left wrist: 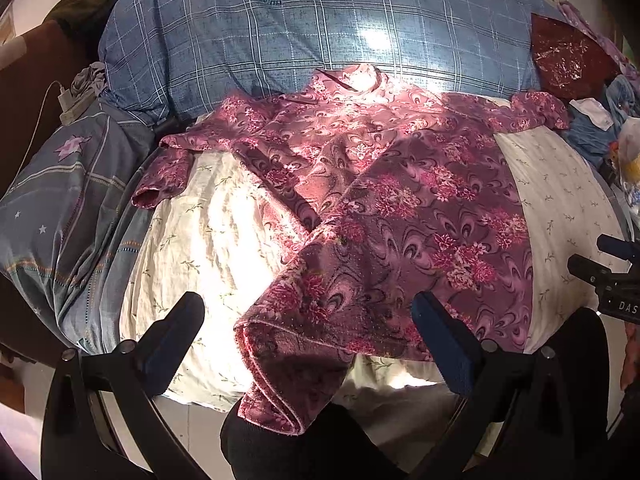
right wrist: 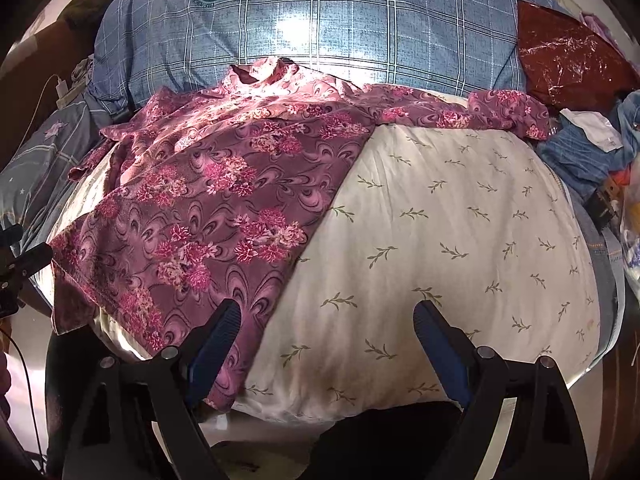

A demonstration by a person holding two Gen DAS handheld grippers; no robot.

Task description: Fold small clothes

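Observation:
A purple-pink floral shirt [left wrist: 400,184] lies spread on a cream leaf-print cushion [left wrist: 200,248], collar toward the far blue pillow, sleeves out to both sides. Its near left hem corner hangs off the cushion's front edge. My left gripper [left wrist: 308,324] is open and empty, fingers on either side of that hanging corner, above it. In the right wrist view the shirt [right wrist: 208,208] covers the cushion's left half; the cushion [right wrist: 460,240] is bare on the right. My right gripper [right wrist: 326,330] is open and empty over the shirt's right hem edge.
A big blue plaid pillow [left wrist: 320,28] lies behind the shirt. A grey-blue star-print quilt [left wrist: 60,208] is at the left. A dark red plastic bag [right wrist: 568,60] and a heap of blue clothes [right wrist: 584,148] sit at the right. A charger with cable [left wrist: 66,98] lies far left.

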